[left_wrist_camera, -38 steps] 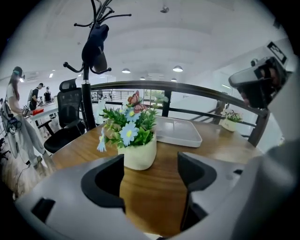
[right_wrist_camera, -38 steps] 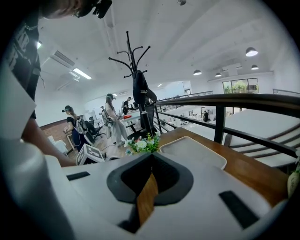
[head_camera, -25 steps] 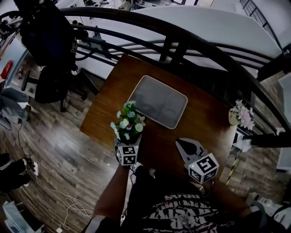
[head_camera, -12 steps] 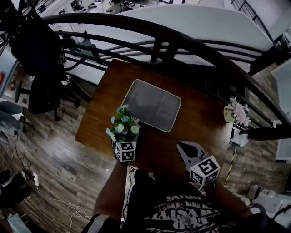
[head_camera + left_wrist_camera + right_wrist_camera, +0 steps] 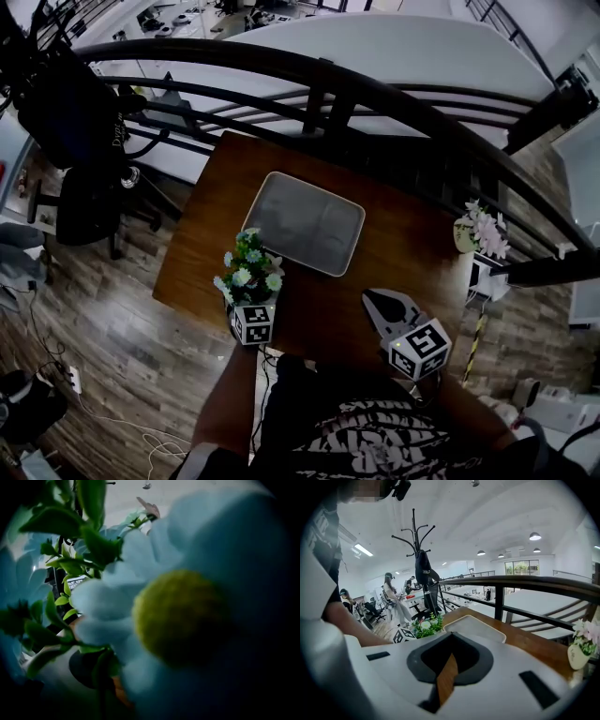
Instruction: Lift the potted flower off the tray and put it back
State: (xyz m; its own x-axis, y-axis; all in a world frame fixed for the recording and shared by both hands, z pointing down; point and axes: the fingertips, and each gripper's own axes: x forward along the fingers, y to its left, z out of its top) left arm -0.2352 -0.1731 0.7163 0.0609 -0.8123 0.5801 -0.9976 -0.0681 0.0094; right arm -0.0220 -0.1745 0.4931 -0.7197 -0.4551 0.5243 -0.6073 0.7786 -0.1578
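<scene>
The potted flower (image 5: 247, 275), white and blue blooms with green leaves, stands off the grey tray (image 5: 305, 223), just past its near left corner over the brown table (image 5: 403, 244). My left gripper (image 5: 249, 298) sits right behind the plant and is shut on its pot; the jaws are hidden under the leaves. In the left gripper view a bloom of the potted flower (image 5: 178, 616) fills the frame. My right gripper (image 5: 374, 299) rests near the table's front right, shut and holding nothing. The right gripper view shows that gripper (image 5: 449, 660), the tray (image 5: 476, 626) and the potted flower (image 5: 426, 625).
A second pot of pink flowers (image 5: 476, 230) stands at the table's right edge. A dark curved railing (image 5: 375, 94) runs behind the table. Left of it the wooden floor drops away, with an office chair (image 5: 80, 197) and cables. People stand far off in the right gripper view.
The potted flower and my left gripper have moved a little toward me and away from the tray. The right gripper has stayed where it was.
</scene>
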